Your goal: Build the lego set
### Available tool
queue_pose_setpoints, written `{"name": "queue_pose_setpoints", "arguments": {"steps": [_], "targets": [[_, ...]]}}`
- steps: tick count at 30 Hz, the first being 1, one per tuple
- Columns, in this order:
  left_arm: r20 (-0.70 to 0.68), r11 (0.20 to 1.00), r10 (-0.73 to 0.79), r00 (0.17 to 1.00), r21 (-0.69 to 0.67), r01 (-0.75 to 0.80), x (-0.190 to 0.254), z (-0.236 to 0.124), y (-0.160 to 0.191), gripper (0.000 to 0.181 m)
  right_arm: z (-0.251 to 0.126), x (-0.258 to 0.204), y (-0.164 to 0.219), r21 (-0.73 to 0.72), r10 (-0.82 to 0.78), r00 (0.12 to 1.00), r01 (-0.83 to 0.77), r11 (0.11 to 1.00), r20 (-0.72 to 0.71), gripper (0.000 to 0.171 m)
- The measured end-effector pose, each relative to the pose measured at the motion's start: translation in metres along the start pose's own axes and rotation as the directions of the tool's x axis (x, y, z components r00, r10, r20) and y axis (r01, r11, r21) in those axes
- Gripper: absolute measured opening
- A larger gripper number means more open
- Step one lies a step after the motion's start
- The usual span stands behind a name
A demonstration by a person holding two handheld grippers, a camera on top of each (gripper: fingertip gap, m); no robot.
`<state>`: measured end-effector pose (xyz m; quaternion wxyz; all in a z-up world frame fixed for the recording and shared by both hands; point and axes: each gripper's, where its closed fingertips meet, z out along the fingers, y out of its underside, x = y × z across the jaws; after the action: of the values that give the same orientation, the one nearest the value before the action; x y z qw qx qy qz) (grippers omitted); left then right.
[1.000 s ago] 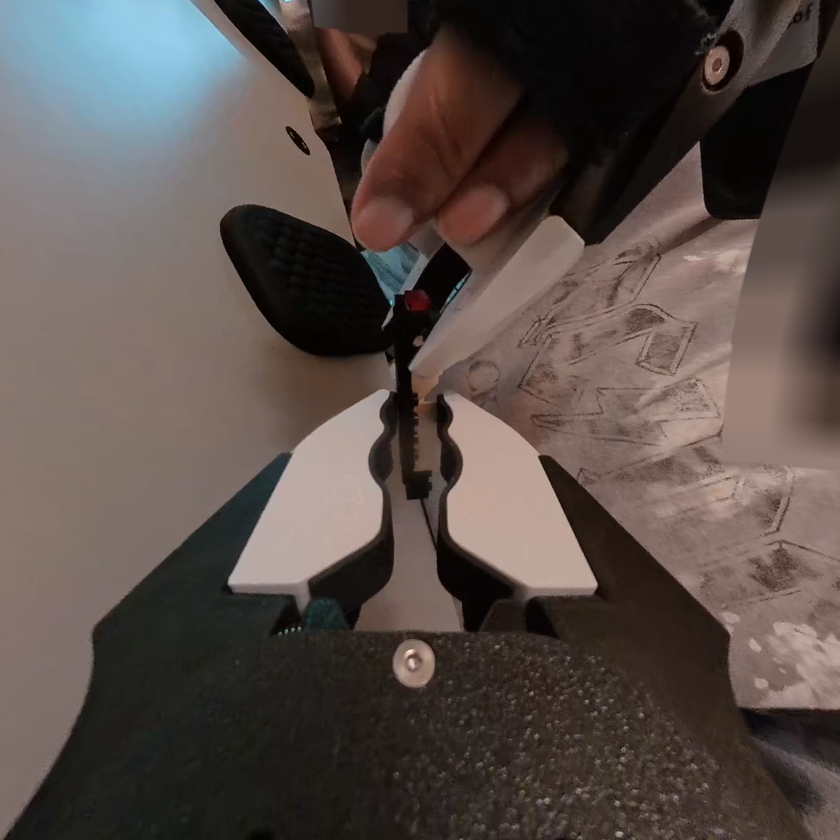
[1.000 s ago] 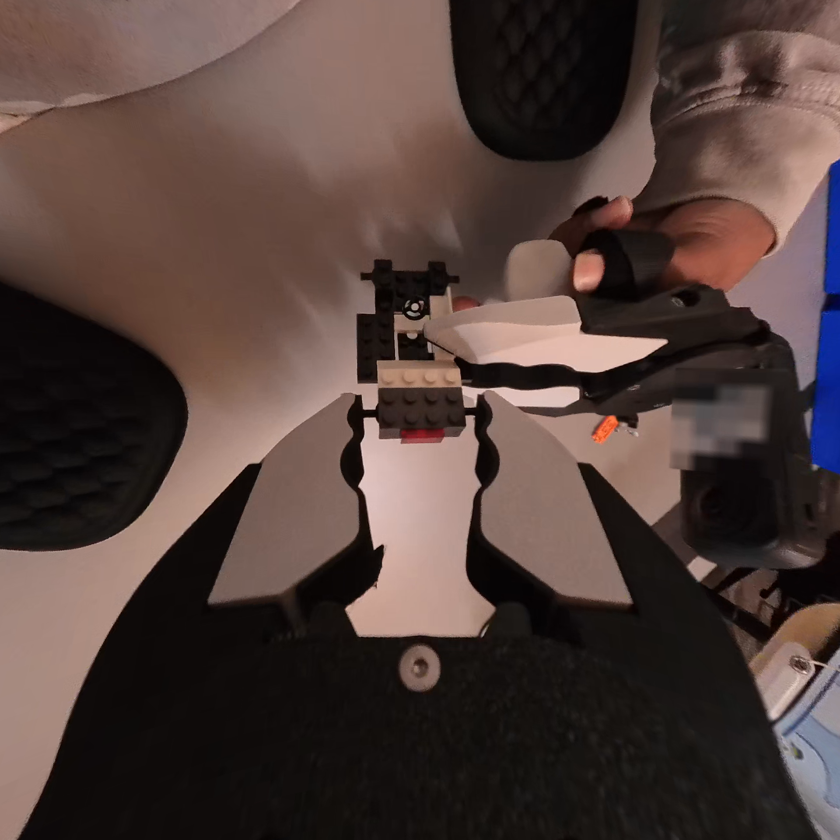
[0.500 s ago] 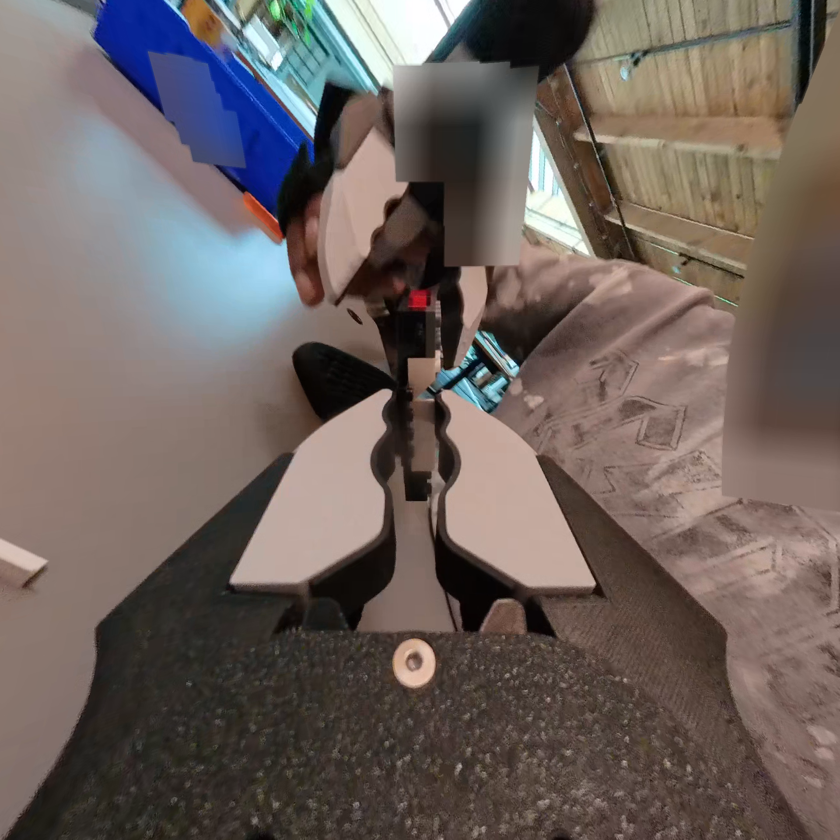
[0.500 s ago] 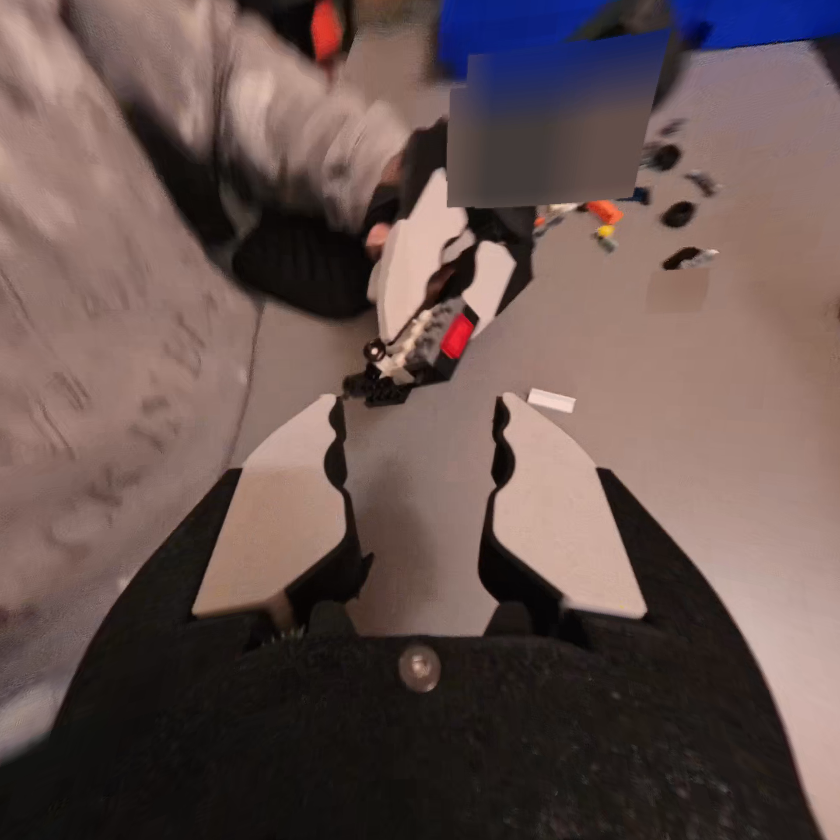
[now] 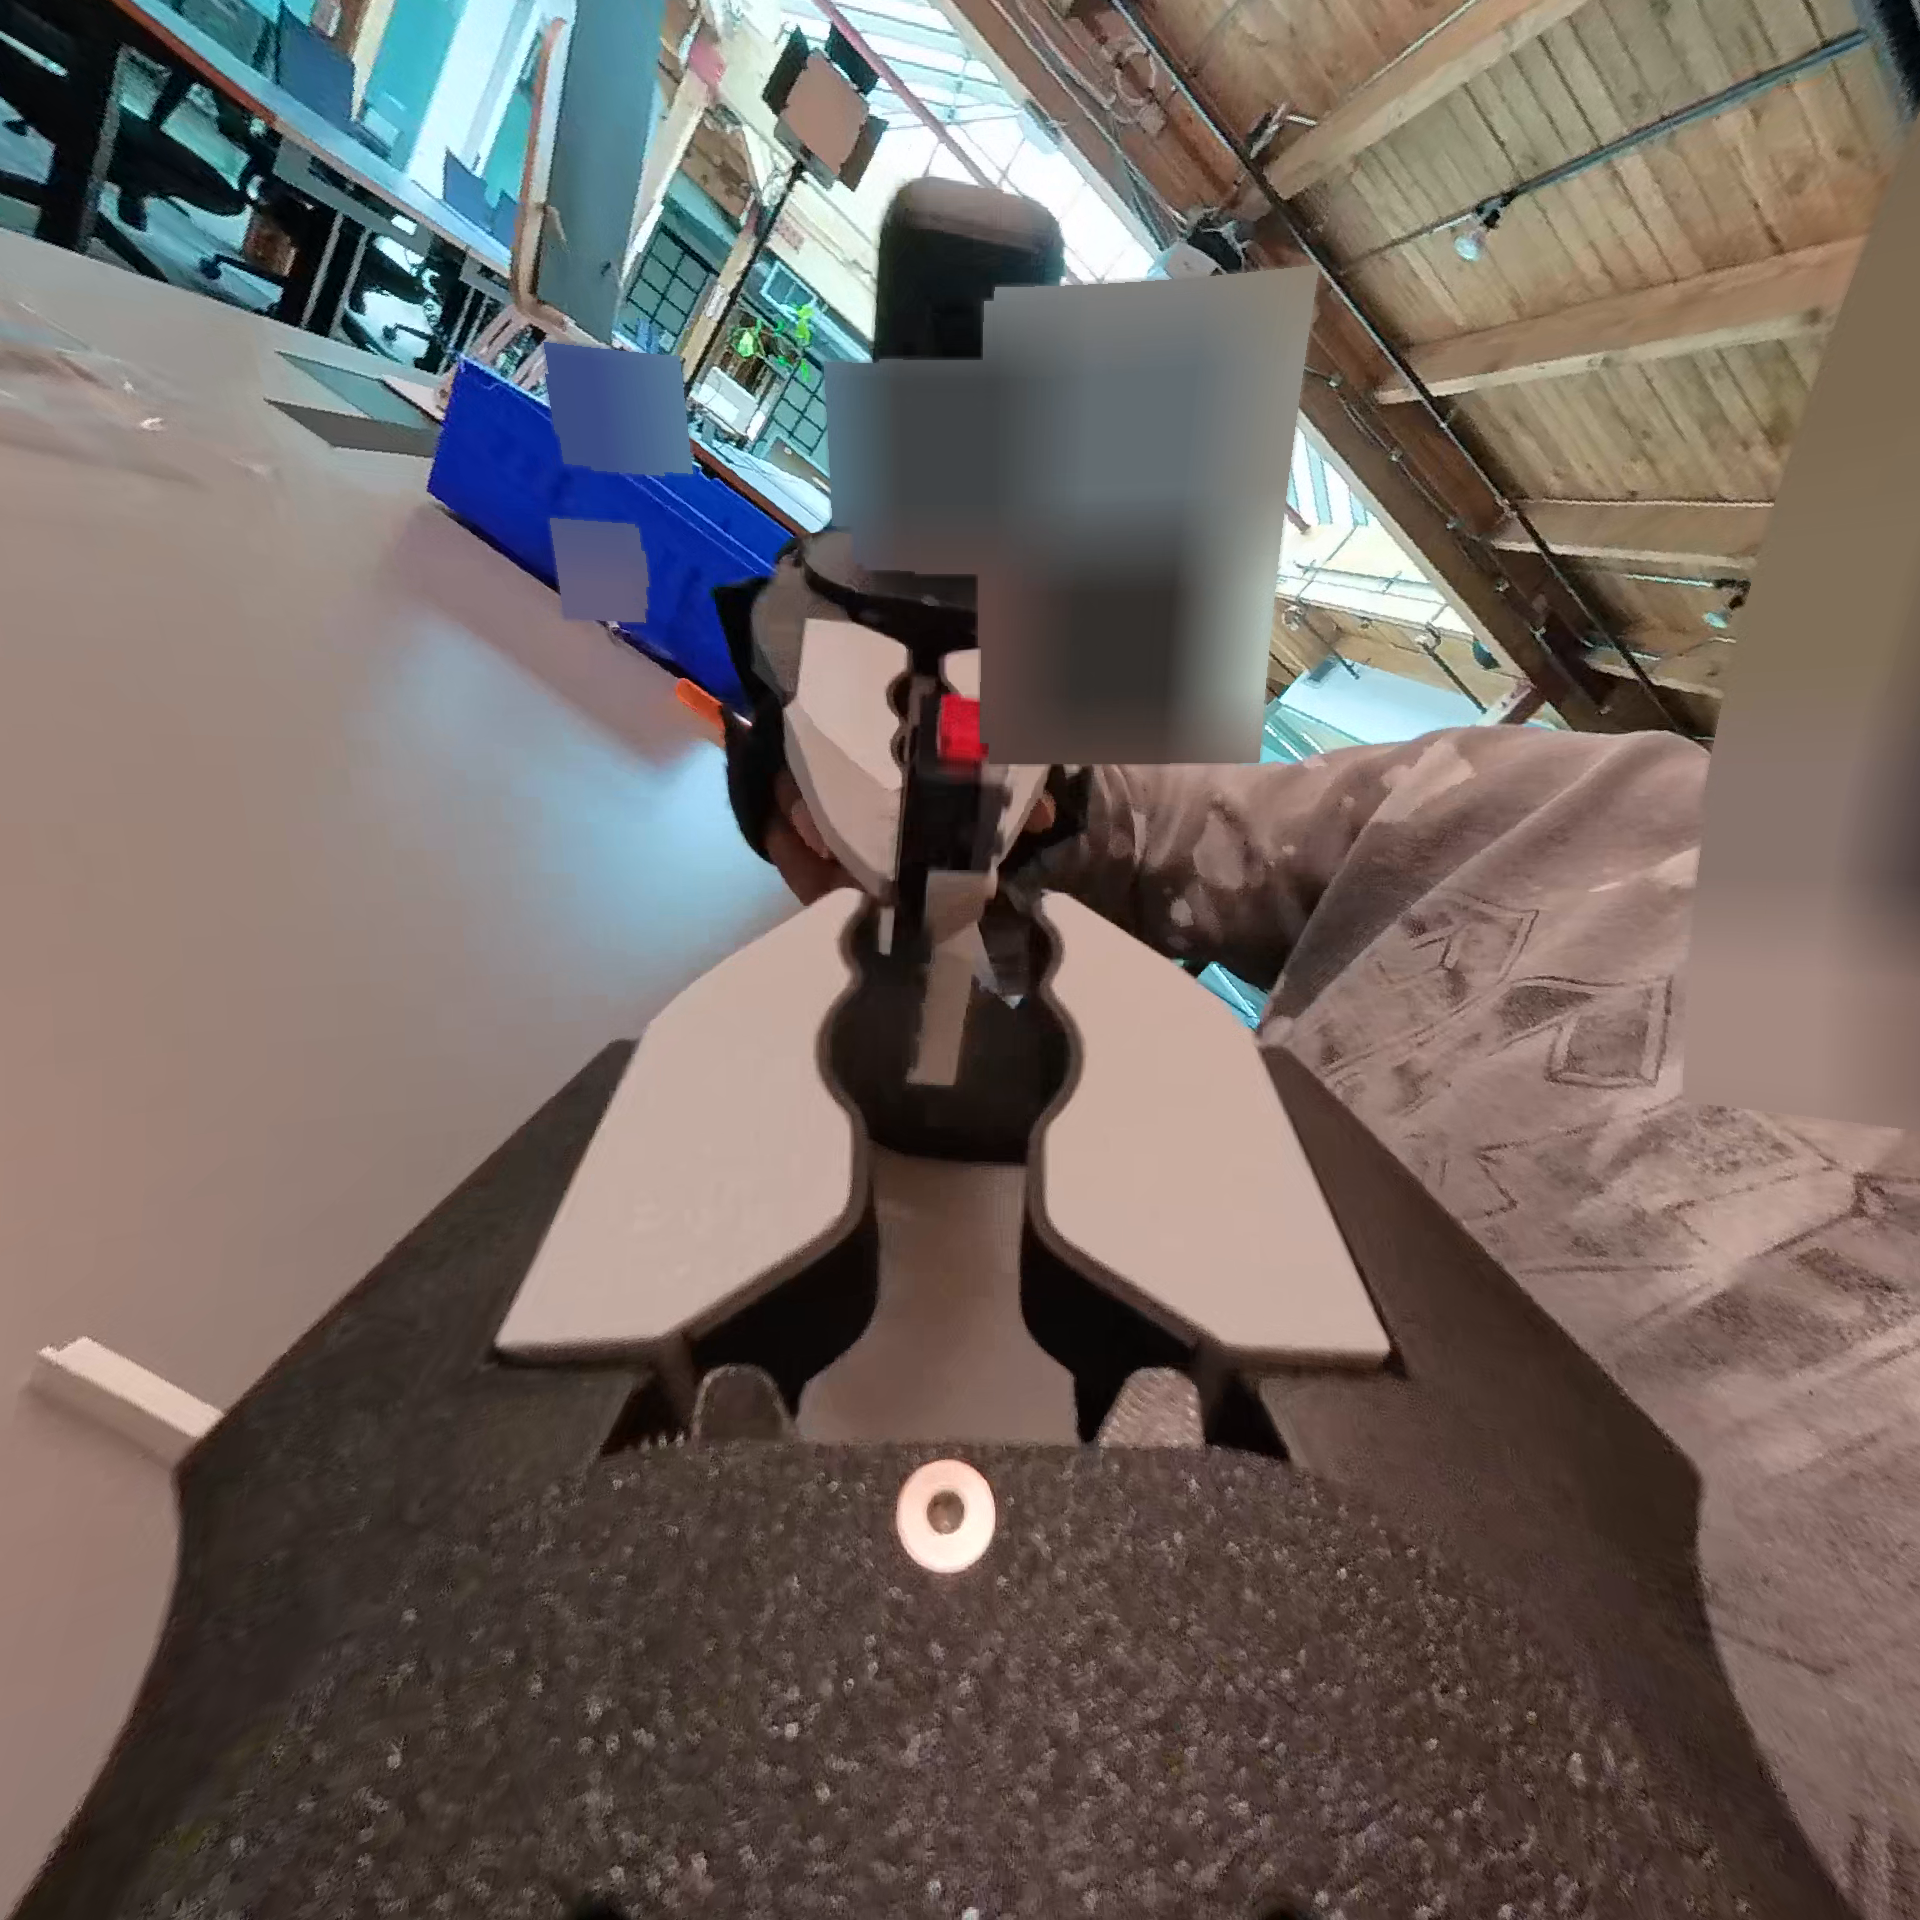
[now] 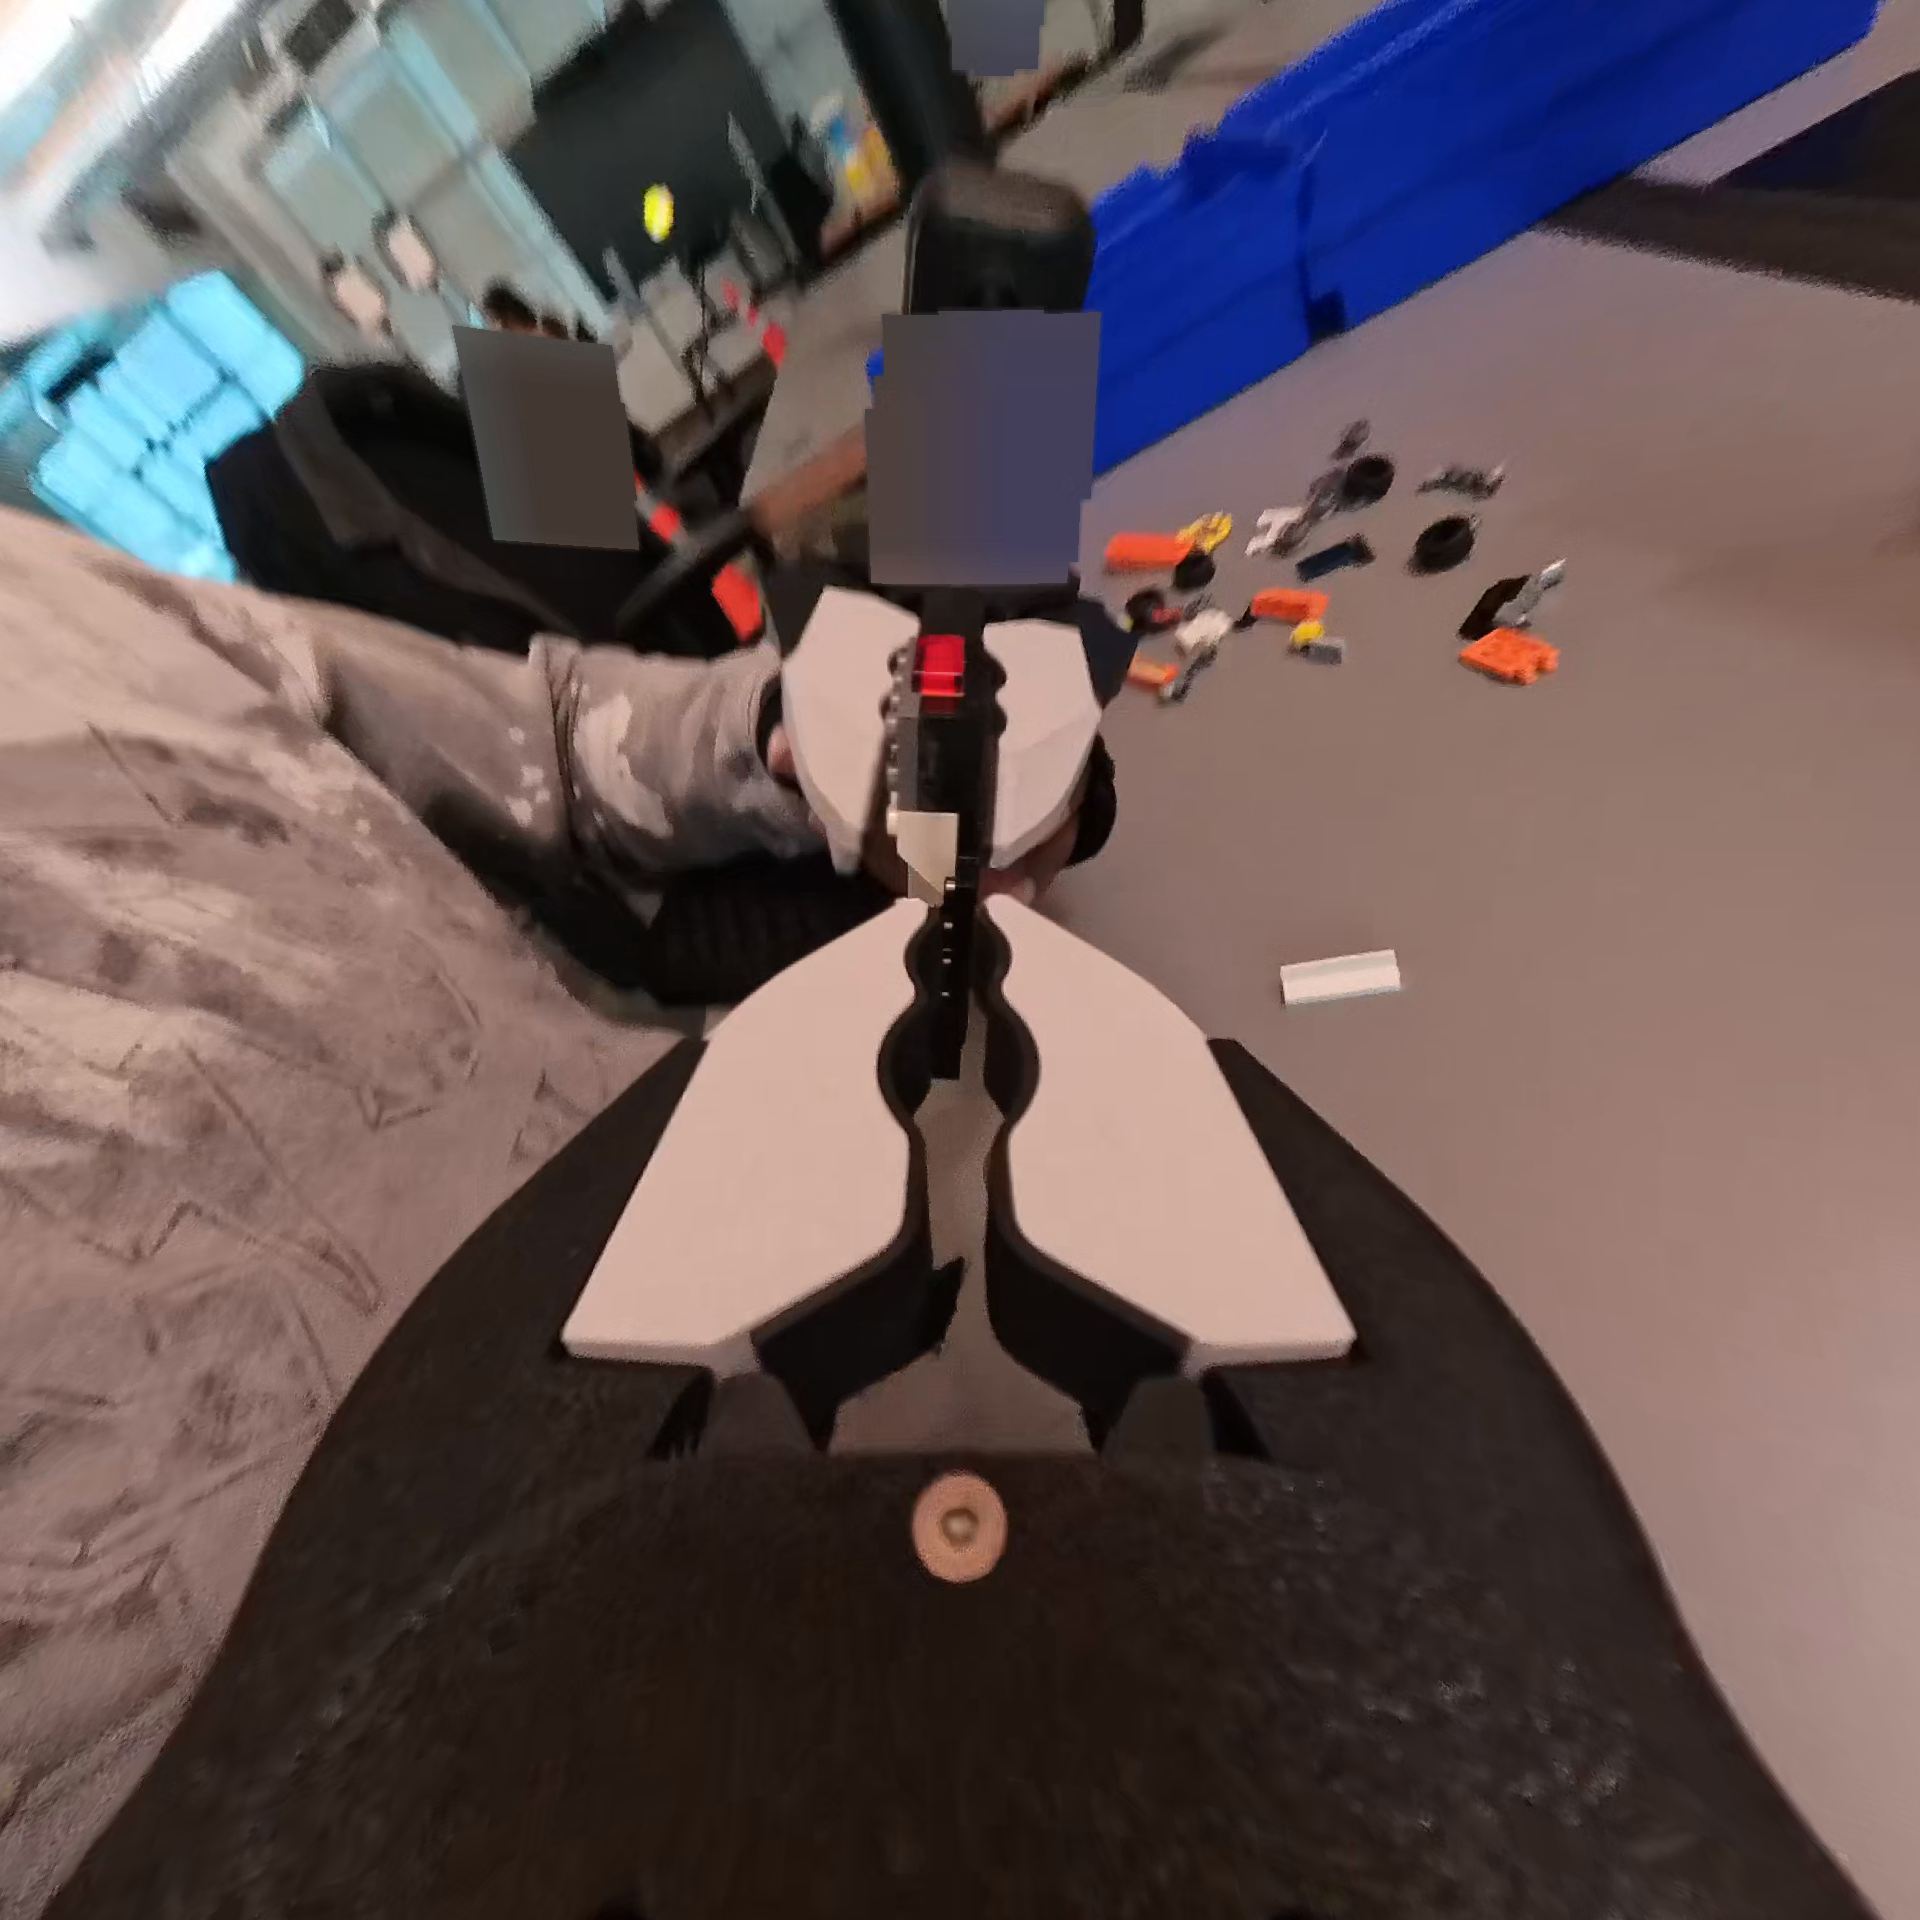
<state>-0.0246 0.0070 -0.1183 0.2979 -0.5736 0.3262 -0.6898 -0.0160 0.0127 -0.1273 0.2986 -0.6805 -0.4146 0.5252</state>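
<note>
**Between two sets of tongs, a half-built Lego model held edge-on above the table**

Above the grey table point(image 6: 1558, 935), well clear of its surface, we hold the Lego assembly point(image 6: 940, 769) between both tools, its long axis running straight from one to the other. Our right gripper point(image 6: 951, 935) is nearly shut, its white fingers pinching the thin black plate at the near end. Our left gripper point(image 5: 940, 935) stands a little wider, and a pale piece of the model sits in the gap; we cannot tell for certain that its fingers press on it. Each camera looks down the model at the opposite tool, so the model lies dead ahead of both, the red brick point(image 6: 940, 665) towards the left gripper's end.

We judge that the coming move turns on that shared axis: any squeeze or pull must run along it, or the thin plate could twist free.

Loose parts point(image 6: 1299, 582), orange, black and white, lie scattered towards the table's far edge by the blue bins point(image 6: 1351, 187), and a single white plate point(image 6: 1340, 977) lies nearer, to the right.
</note>
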Motion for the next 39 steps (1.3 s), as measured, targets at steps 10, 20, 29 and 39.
{"name": "queue_pose_setpoints", "arguments": {"steps": [10,20,29,39], "targets": [[0.155,0.946,0.211,0.965,-0.282,-0.161,-0.018,0.006,0.023,0.017,-0.001,0.009,0.026,-0.631,-0.043,0.994,0.098,0.77,0.102,0.005],[0.43,0.986,-0.019,0.903,0.159,-0.055,-0.042,-0.066,-0.032,0.017,0.0,0.049,-0.007,-0.308,-0.286,0.95,0.236,0.922,-0.127,0.021],[0.528,0.958,-0.189,0.828,0.284,0.037,-0.08,-0.099,-0.026,0.017,0.043,0.107,0.063,-0.559,-0.671,0.733,0.514,0.651,-0.108,0.015],[0.623,0.947,-0.264,0.736,0.312,0.076,-0.105,-0.12,-0.01,0.017,0.074,0.11,0.048,-0.613,-0.683,0.518,0.779,0.129,0.515,0.016]]}}
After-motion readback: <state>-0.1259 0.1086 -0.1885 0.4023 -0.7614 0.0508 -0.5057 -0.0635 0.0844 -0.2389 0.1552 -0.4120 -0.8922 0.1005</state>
